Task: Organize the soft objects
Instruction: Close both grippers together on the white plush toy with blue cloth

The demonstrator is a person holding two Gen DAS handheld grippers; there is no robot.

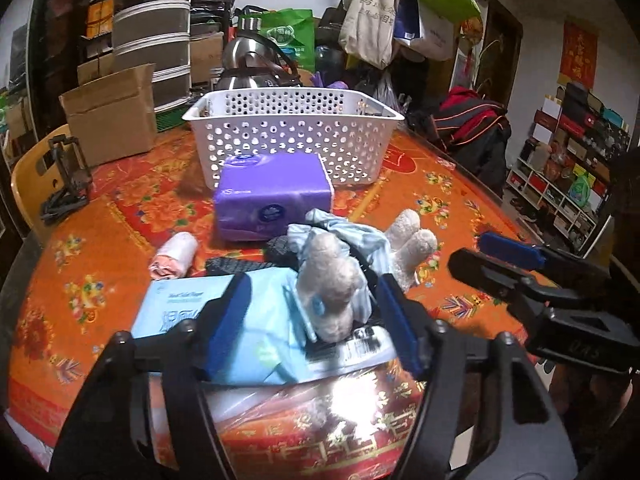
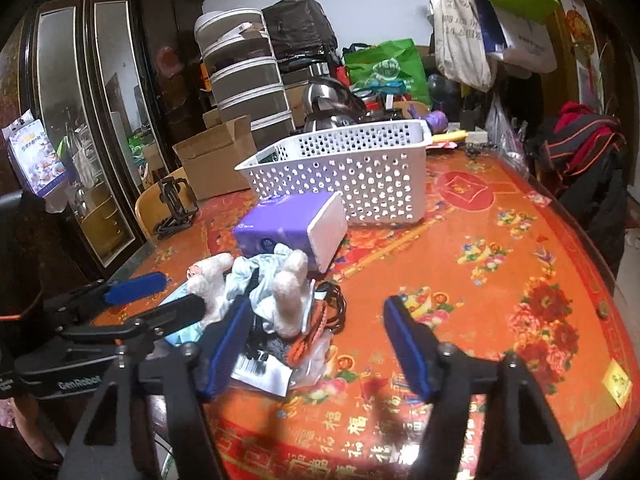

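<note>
A pile of soft things lies on the red patterned table: a grey-white plush toy in light blue cloth [image 1: 332, 280] [image 2: 286, 296], a light blue tissue pack [image 1: 188, 308], a purple tissue pack [image 1: 272, 196] [image 2: 288, 228], a pink roll [image 1: 174, 256] and dark fabric [image 1: 240, 266]. A white perforated basket [image 1: 292, 136] [image 2: 360, 168] stands behind them, and I see nothing inside it. My left gripper [image 1: 316, 320] is open, its blue pads on either side of the plush toy. My right gripper [image 2: 320, 344] is open, just right of the pile.
A cardboard box [image 1: 112, 112] and a black phone stand [image 1: 66, 176] sit at the table's left. A steel kettle [image 1: 248, 64] and bags stand behind the basket. A chair with a dark jacket [image 1: 476, 128] is at the right edge.
</note>
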